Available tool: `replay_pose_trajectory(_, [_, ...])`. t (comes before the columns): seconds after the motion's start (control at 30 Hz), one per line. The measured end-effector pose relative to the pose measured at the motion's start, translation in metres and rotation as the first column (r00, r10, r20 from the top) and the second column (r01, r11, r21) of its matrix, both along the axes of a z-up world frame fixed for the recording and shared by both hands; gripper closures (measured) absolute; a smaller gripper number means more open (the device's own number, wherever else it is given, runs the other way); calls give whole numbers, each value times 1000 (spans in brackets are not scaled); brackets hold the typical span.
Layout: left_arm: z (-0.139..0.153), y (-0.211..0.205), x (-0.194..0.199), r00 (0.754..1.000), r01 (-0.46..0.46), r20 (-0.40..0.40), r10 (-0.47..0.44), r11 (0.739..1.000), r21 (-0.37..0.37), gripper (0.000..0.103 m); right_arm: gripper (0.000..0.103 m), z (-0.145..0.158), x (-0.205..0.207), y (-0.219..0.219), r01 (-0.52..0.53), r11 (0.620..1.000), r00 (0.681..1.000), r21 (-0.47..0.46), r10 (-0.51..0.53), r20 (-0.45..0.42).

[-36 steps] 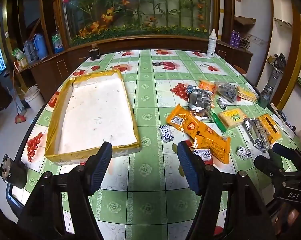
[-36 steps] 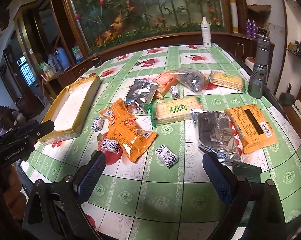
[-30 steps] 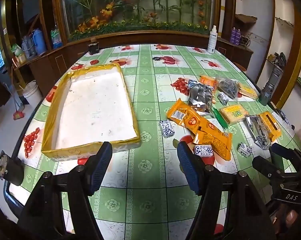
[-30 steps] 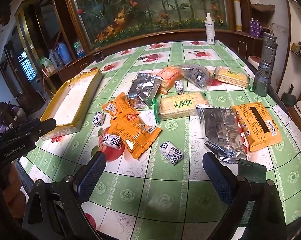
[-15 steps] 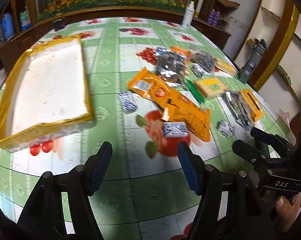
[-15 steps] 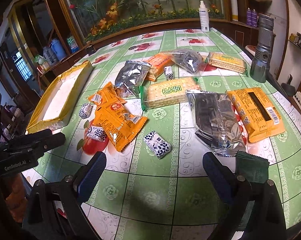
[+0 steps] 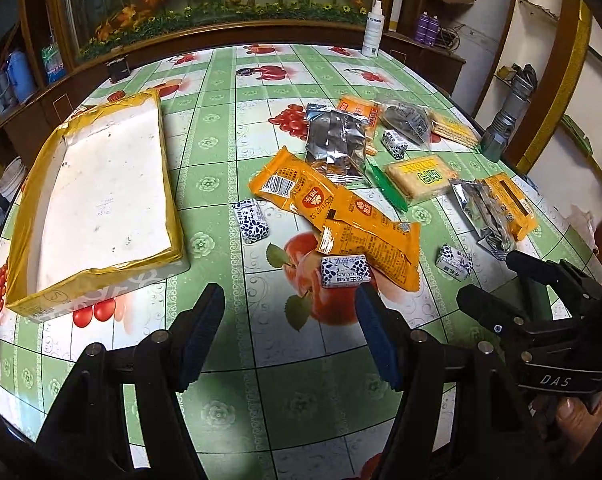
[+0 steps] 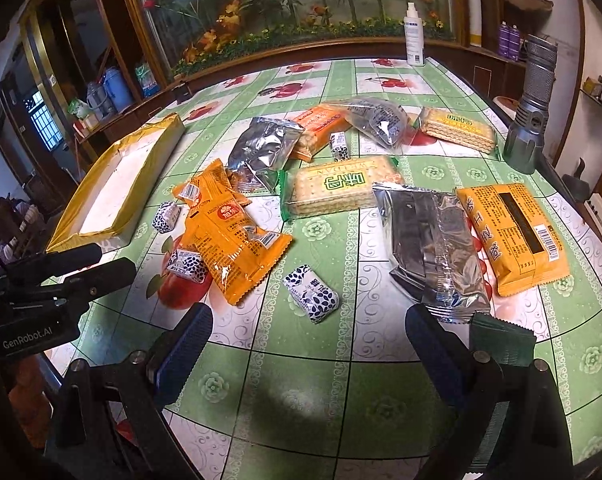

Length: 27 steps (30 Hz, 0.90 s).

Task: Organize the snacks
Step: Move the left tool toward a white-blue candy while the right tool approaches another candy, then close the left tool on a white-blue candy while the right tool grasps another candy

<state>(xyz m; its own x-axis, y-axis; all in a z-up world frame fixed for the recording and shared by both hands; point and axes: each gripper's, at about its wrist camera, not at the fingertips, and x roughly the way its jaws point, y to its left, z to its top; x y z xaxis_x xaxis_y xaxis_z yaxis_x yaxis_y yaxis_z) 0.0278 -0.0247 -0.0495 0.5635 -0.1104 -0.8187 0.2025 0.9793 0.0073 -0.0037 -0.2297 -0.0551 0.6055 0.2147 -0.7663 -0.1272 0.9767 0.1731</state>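
Note:
A shallow white box with yellow tape edges point(image 7: 97, 196) lies empty at the table's left; it also shows in the right wrist view point(image 8: 121, 184). Snacks lie scattered to its right: orange packets point(image 7: 341, 216), silver foil bags point(image 7: 333, 140), cracker packs point(image 7: 419, 176) and several small blue-and-white candies point(image 7: 345, 272). My left gripper point(image 7: 291, 336) is open and empty, just short of the nearest candy. My right gripper point(image 8: 309, 344) is open and empty, just short of a blue-and-white candy point(image 8: 311, 292), with a silver bag point(image 8: 433, 248) at its right finger.
A grey flashlight point(image 8: 531, 108) stands at the table's right edge. A white spray bottle point(image 8: 414, 36) stands at the far edge. A dark green packet point(image 8: 501, 340) lies by my right finger. Wooden cabinets and a planter ring the table.
My left gripper has swung right, from the box toward the orange packets and candy. My right gripper has moved a little closer to the candy. Both stay open.

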Motion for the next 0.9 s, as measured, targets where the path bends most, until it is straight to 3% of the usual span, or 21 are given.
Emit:
replay_pose_trajectory(0.33, [-7,-3,0,999,8,-36,-9,999,-51,36,5,-2,1,8,-25,999,1000,-27,25,-9])
replay_pose_trajectory(0.5, [-13,-14,6,995,68,-63,-73,995,-76,36,8,-2,5,12,-76,997,997,-14,76,11])
replay_pose_trajectory(0.6, [-17,-25,13,992,98,-76,-103,992,-74,36,18,-7,12,14,-105,994,994,-21,105,-2])
replay_pose_trajectory(0.67, [-20,-30,18,990,106,-87,-113,991,-79,36,34,-12,18,15,-121,992,992,-26,120,-25])
replay_pose_trajectory(0.77, [-26,-33,25,987,103,-110,-114,989,-102,36,44,-17,24,14,-136,991,990,-12,136,-47])
replay_pose_trajectory(0.9, [-32,-36,31,989,95,-107,-102,993,-73,38,46,-17,30,11,-144,989,988,-14,143,-59])
